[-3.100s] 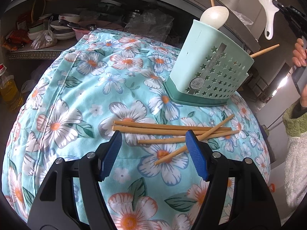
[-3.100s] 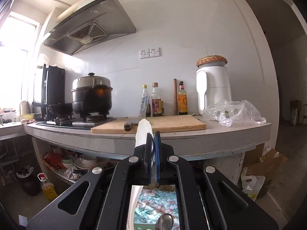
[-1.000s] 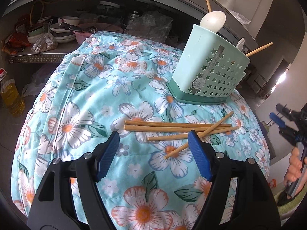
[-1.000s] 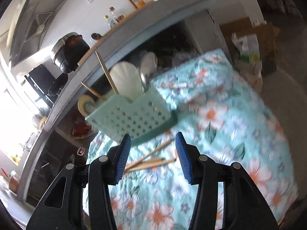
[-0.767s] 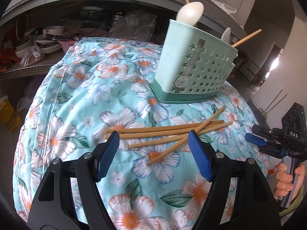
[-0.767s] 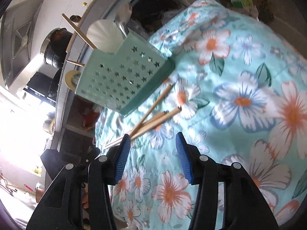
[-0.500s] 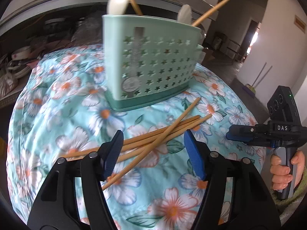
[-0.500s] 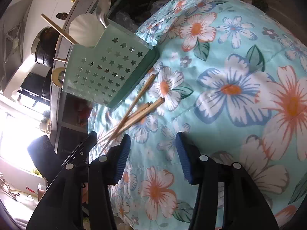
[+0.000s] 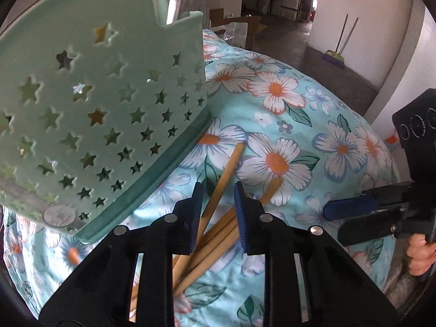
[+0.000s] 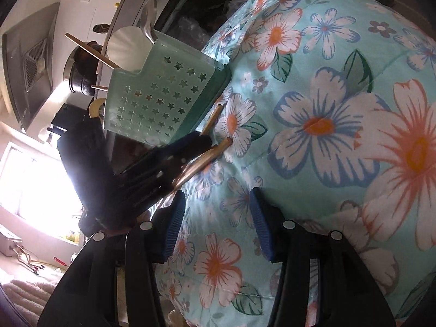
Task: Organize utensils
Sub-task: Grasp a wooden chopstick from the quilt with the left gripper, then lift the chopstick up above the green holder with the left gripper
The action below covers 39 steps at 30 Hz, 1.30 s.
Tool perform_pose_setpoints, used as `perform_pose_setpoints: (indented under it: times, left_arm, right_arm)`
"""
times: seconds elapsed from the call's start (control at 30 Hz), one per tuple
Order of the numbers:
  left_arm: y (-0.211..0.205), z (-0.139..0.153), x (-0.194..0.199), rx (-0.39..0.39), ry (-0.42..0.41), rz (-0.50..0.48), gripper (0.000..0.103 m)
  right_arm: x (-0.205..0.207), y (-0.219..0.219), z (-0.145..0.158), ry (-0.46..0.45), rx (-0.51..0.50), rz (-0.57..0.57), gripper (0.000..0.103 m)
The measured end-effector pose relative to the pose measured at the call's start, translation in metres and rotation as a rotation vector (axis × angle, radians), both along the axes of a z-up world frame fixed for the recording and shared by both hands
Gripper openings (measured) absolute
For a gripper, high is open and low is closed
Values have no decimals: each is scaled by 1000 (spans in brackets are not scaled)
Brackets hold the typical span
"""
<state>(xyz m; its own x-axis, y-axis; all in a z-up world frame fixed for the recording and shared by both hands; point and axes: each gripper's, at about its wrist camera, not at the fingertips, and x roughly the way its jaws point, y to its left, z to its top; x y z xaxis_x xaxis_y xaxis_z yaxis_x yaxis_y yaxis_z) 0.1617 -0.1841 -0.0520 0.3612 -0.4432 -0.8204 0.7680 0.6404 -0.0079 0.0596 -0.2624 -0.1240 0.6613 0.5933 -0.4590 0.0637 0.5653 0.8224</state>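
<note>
The floral cloth spreads under everything I see, turquoise with white and orange flowers, draped over a rounded surface. On it stands the mint-green utensil holder, its wall cut with star holes, seated in a darker green base; through my right camera a white paddle, a metal spoon and a couple of chopsticks stick up out of its top. Just beside its base lies the bundle of wooden chopsticks, loosely crossed on the cloth, one tip reaching toward the holder.

My left gripper is down over that bundle. Its jaws have just been closing and now stand narrow, with several chopsticks running between the blue pads; I cannot tell whether the pads press on the wood yet. My right gripper hangs near, off to the side, its jaws about half apart with only cloth between them. My fingers wrap its handle.
</note>
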Motion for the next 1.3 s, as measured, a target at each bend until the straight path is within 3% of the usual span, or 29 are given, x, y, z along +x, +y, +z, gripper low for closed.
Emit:
perform_pose_setpoints:
  times: [0.27,0.33,0.63,0.77,1.2,1.3]
  left_arm:
    - [-13,-3,13,48,18,19,11]
    - [-15,-3,15,56,12,32,5]
    - [-4,18,8,38,-28,89,5]
    - [16,39,-8,-12,-45,127,5]
    - [123,108,-48,-305,-64,351,5]
    - [140,112,-53,-358,-61,391,5]
  right_arm:
    - [-6,-2,-3,-40,-1,22,48]
    - [-7,-1,-3,-48,-5,23,48]
    - [-11,1,-3,-67,-13,24,48]
    - [-12,0,-4,-59,-4,15,48]
    - [14,19,-2,44,37,-21,47]
    - [30,15,-7,93,75,-72,37]
